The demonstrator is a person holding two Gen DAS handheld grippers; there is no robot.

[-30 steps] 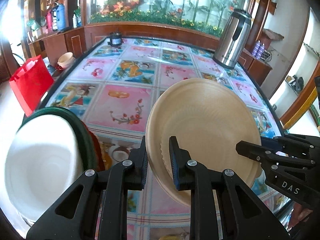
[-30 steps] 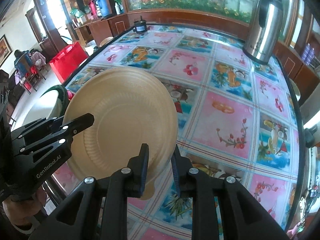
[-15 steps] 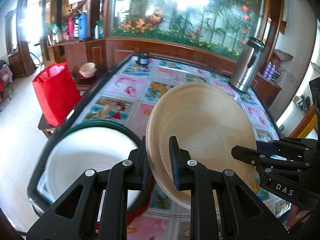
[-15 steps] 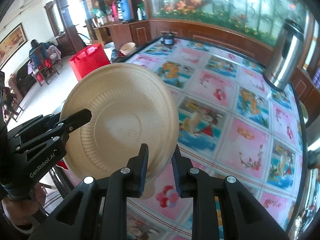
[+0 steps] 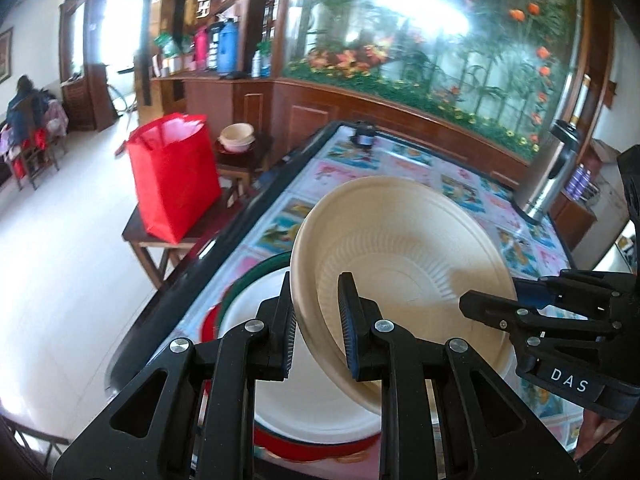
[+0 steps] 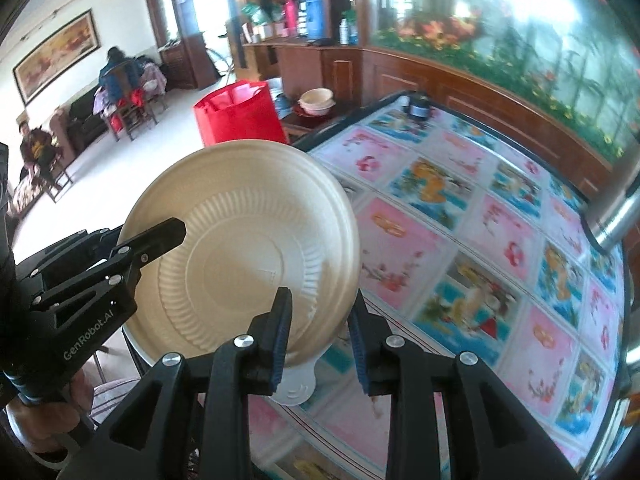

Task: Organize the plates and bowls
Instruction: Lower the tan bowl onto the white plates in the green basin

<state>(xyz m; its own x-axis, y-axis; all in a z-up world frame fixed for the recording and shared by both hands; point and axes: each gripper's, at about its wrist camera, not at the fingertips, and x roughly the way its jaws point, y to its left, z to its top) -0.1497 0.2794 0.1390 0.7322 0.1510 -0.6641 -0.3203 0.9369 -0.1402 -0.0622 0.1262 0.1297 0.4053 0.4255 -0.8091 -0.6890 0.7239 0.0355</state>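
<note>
A beige paper plate (image 5: 404, 264) is held tilted on edge in the air; the right wrist view shows its underside (image 6: 248, 252). My left gripper (image 5: 316, 320) is shut on its near rim. My right gripper (image 6: 320, 328) has opened, its jaws standing apart on either side of the rim. Below the held plate a white plate (image 5: 304, 396) lies on a stack with a green rim (image 5: 256, 276) and a red rim (image 5: 304, 446) at the table's near left corner.
The table (image 6: 460, 208) has a flowered tile cloth. A steel kettle (image 5: 560, 168) stands at the far right, a small dark pot (image 5: 365, 134) at the far end. A red bag (image 5: 174, 178) and bowls (image 5: 237, 138) sit on stools to the left.
The plate has been carried left and lifted over the plate stack. My right gripper's jaws have widened and let go of the rim; the left still holds it.
</note>
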